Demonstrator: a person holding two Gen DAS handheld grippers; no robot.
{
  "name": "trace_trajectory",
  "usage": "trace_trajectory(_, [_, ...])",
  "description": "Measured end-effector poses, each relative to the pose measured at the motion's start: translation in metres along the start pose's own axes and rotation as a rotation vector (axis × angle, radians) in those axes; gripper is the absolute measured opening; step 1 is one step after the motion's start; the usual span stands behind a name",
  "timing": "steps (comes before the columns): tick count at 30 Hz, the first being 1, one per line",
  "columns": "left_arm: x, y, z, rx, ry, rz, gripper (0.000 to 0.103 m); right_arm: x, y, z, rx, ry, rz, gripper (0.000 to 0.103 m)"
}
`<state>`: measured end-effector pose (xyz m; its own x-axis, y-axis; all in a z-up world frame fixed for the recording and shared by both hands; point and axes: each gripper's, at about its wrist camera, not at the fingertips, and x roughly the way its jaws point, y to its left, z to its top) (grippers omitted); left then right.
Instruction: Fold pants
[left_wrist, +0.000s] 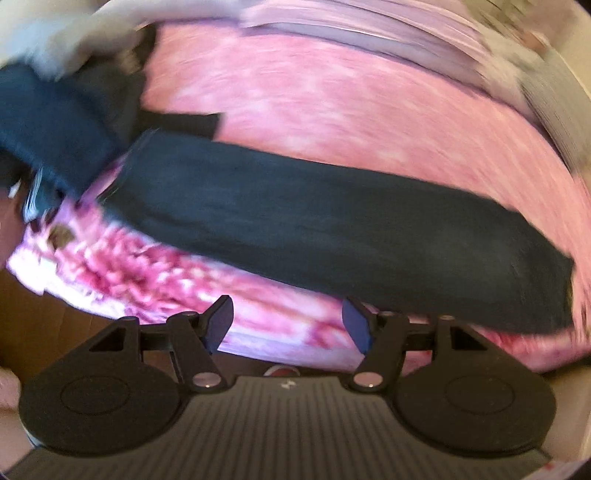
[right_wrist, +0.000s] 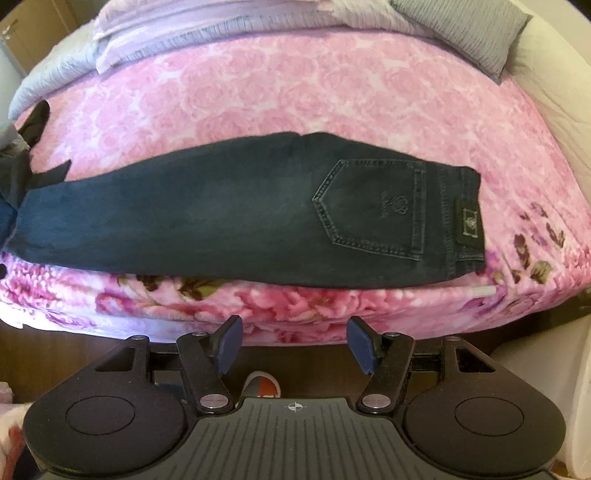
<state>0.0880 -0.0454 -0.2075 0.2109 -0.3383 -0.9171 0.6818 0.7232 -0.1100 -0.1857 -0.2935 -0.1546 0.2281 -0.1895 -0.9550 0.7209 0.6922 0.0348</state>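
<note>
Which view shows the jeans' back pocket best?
The right wrist view: the back pocket is sharp, its stitching clear, near the waistband of the jeans. The left wrist view is motion-blurred and shows only a plain dark stretch of the jeans; no pocket can be made out.

I stand in a home bedroom: a bed (right_wrist: 295, 96) with pink floral blanket (right_wrist: 207, 299), grey pillow (right_wrist: 469, 29).
</note>
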Motion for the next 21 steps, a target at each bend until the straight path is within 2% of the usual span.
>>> trace_trajectory(3, [0.028, 0.059, 0.009, -0.171, -0.03, -0.057, 0.056, 0.021, 0.015, 0.009, -0.008, 0.017, -0.018, 0.059])
trace_trajectory(8, [0.081, 0.144, 0.012, -0.427, -0.139, -0.162, 0.054, 0.063, 0.034, 0.027, -0.009, 0.008, -0.075, 0.059])
trace_trajectory(10, [0.105, 0.169, 0.011, -0.52, -0.159, -0.168, 0.052, 0.08, 0.035, 0.034, 0.01, 0.013, -0.11, 0.059])
trace_trajectory(14, [0.144, 0.204, 0.005, -0.656, -0.191, -0.231, 0.047, 0.105, 0.036, 0.043, 0.022, 0.016, -0.169, 0.059])
trace_trajectory(21, [0.184, 0.233, -0.007, -0.8, -0.218, -0.279, 0.044, 0.13, 0.045, 0.05, 0.02, 0.033, -0.235, 0.059])
